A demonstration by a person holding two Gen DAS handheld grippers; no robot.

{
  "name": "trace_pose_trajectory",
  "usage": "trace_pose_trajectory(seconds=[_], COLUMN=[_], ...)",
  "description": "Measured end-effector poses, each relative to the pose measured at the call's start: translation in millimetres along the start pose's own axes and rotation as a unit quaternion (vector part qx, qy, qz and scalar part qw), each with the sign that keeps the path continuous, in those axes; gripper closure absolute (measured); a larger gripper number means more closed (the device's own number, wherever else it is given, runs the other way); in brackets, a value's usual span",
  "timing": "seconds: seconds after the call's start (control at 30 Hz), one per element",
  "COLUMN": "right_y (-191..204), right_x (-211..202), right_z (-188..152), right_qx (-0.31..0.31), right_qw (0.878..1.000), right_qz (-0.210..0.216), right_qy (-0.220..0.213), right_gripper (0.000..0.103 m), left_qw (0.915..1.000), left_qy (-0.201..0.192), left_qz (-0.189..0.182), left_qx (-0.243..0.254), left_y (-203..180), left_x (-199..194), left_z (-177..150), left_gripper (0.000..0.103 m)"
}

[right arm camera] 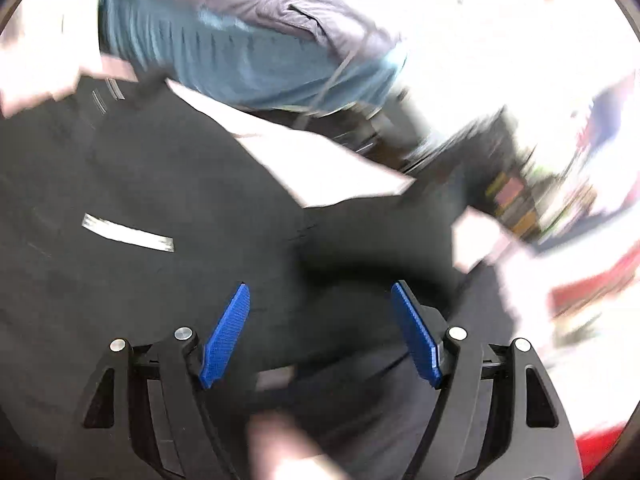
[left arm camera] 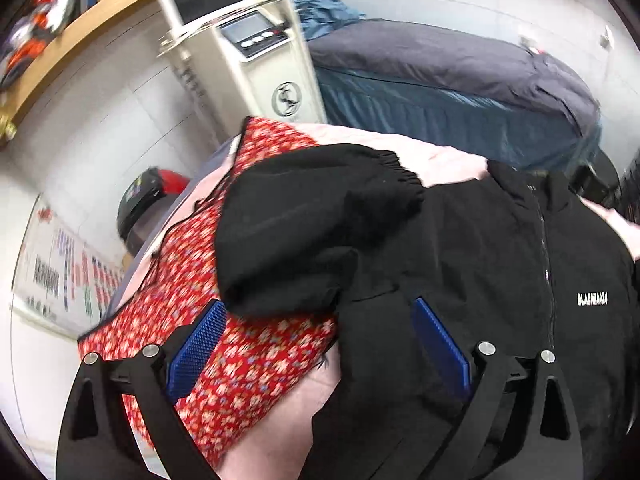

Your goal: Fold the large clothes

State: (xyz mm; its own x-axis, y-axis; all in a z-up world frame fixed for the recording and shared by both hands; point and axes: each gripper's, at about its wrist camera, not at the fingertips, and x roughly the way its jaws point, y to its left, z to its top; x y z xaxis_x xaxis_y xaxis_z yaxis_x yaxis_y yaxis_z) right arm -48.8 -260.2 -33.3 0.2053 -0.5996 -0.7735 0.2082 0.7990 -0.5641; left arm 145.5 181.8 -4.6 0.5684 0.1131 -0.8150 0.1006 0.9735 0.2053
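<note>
A: Where does the black zip-front jacket with white chest lettering [left arm camera: 500, 248] lie?

B: Spread on the pale pink quilted cover [left arm camera: 440, 156], zip and collar showing, with one elastic-cuffed sleeve [left arm camera: 320, 216] folded across its body. Part of that sleeve overhangs the red floral cloth [left arm camera: 224, 344] along the cover's left edge.

A: And the left tongs [left arm camera: 324, 328]?

B: Spread wide, blue pads apart, gripping nothing. One pad is over the floral cloth just beside the sleeve, the other over the jacket's front.

A: The right tongs [right arm camera: 320, 308]?

B: Also wide apart and holding nothing, over the jacket's black fabric [right arm camera: 160, 184]. That view is heavily blurred; a white strip on the cloth is probably the lettering, though I cannot tell.

A: Beyond the cover?

B: A bed with dark blue-grey bedding [left arm camera: 440, 72] and a white floor-standing machine with a screen [left arm camera: 248, 40].
</note>
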Motion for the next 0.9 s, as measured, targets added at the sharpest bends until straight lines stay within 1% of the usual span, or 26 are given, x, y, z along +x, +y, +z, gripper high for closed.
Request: trace_pose_trajectory(seconds=[0.03, 0.07, 0.1, 0.13, 0.2, 0.23, 0.27, 0.3, 0.33, 0.4, 0.43, 0.47, 0.5, 0.53, 0.57, 0.6, 0.63, 0.67, 0.7, 0.73, 0.77, 0.8, 0.83, 0.87, 0.9], right_y=[13.9, 22.7, 34.6, 46.4, 64.8, 78.0, 85.5, 94.2, 99.4, 100.2, 98.6, 97.2, 94.5, 90.9, 88.8, 84.1, 81.1, 74.8, 71.7, 65.8, 64.1, 65.1, 69.9, 80.1, 87.7], right_x=[12.5, 23.1, 38.8, 53.9, 74.4, 89.0, 97.4, 111.2, 125.0, 145.6, 154.0, 157.1, 158.4, 157.3, 155.0, 148.4, 138.5, 118.9, 99.3, 70.1, 50.2, 26.2, 3.0, -26.8, -47.2], right_z=[5.3, 6.5, 5.9, 3.5, -2.3, -7.9, -10.7, -14.6, -16.9, -14.9, -12.2, -9.6, -5.7, -1.2, 3.7, 8.7, 13.6, 22.6, 29.5, 39.1, 44.0, 48.9, 50.8, 51.2, 52.0], right_qx=[-0.077, -0.122, -0.176, -0.222, -0.286, -0.331, -0.355, -0.382, -0.397, -0.398, -0.39, -0.382, -0.37, -0.355, -0.341, -0.319, -0.298, -0.261, -0.232, -0.191, -0.17, -0.155, -0.153, -0.157, -0.156], right_qw=[0.996, 0.99, 0.978, 0.966, 0.947, 0.93, 0.919, 0.904, 0.893, 0.886, 0.888, 0.891, 0.897, 0.903, 0.909, 0.921, 0.932, 0.95, 0.962, 0.976, 0.982, 0.985, 0.985, 0.98, 0.977], right_qz=[-0.054, -0.077, -0.108, -0.127, -0.143, -0.157, -0.167, -0.183, -0.199, -0.22, -0.222, -0.219, -0.215, -0.214, -0.21, -0.195, -0.179, -0.154, -0.133, -0.099, -0.078, -0.06, -0.044, -0.029, -0.017], right_qy=[-0.005, 0.001, 0.012, 0.023, 0.034, 0.041, 0.045, 0.053, 0.065, 0.089, 0.106, 0.112, 0.115, 0.114, 0.115, 0.111, 0.1, 0.073, 0.05, 0.016, -0.008, -0.04, -0.073, -0.116, -0.144], right_gripper=[0.03, 0.03, 0.03, 0.03, 0.03, 0.03, 0.03, 0.03, 0.03, 0.031, 0.041, 0.049, 0.063, 0.083, 0.09, 0.092, 0.095, 0.096, 0.096, 0.096, 0.096, 0.096, 0.096, 0.096, 0.096], left_qw=[0.9999, 0.9996, 0.9993, 0.9991, 0.9986, 0.9983, 0.998, 0.9977, 0.9975, 0.9971, 0.997, 0.9971, 0.9973, 0.9975, 0.9979, 0.9981, 0.9983, 0.9985, 0.9984, 0.9983, 0.9981, 0.9979, 0.9977, 0.9975, 0.997], left_qy=[0.001, 0.003, 0.005, 0.008, 0.012, 0.015, 0.021, 0.025, 0.029, 0.039, 0.042, 0.043, 0.045, 0.046, 0.046, 0.046, 0.046, 0.046, 0.048, 0.048, 0.049, 0.049, 0.048, 0.046, 0.045], left_qz=[0.004, 0.009, 0.012, 0.014, 0.013, 0.01, 0.007, 0.005, 0.003, -0.003, -0.005, -0.009, -0.012, -0.013, -0.013, -0.012, -0.012, -0.013, -0.016, -0.018, -0.025, -0.029, -0.036, -0.041, -0.05], left_qx=[-0.015, -0.027, -0.034, -0.04, -0.051, -0.055, -0.06, -0.063, -0.065, -0.066, -0.065, -0.062, -0.057, -0.052, -0.044, -0.038, -0.033, -0.027, -0.025, -0.025, -0.028, -0.029, -0.032, -0.035, -0.04], left_y=[8.0, 15.7, 22.3, 28.0, 37.3, 40.3, 42.5, 43.3, 43.6, 40.8, 38.1, 35.0, 31.5, 27.7, 23.4, 20.3, 17.2, 14.0, 11.1, 9.5, 6.9, 5.9, 4.0, 2.5, -0.3], left_x=[-2.0, -3.0, -4.4, -6.1, -9.8, -11.2, -12.9, -13.7, -14.3, -16.0, -18.1, -20.3, -21.8, -22.1, -23.1, -23.6, -24.1, -24.2, -23.9, -24.0, -23.9, -24.2, -24.8, -25.5, -26.5], left_z=[-1.8, -2.8, -3.7, -4.8, -7.8, -10.1, -13.5, -16.5, -18.7, -24.9, -28.7, -32.4, -36.2, -39.5, -43.2, -45.4, -47.7, -49.8, -51.5, -52.1, -52.1, -50.9, -49.0, -47.4, -44.7], left_gripper=[0.011, 0.011, 0.011, 0.011, 0.011, 0.011, 0.011, 0.011, 0.011, 0.01, 0.01, 0.01, 0.01, 0.01, 0.01, 0.01, 0.01, 0.01, 0.01, 0.01, 0.01, 0.01, 0.01, 0.01, 0.01])
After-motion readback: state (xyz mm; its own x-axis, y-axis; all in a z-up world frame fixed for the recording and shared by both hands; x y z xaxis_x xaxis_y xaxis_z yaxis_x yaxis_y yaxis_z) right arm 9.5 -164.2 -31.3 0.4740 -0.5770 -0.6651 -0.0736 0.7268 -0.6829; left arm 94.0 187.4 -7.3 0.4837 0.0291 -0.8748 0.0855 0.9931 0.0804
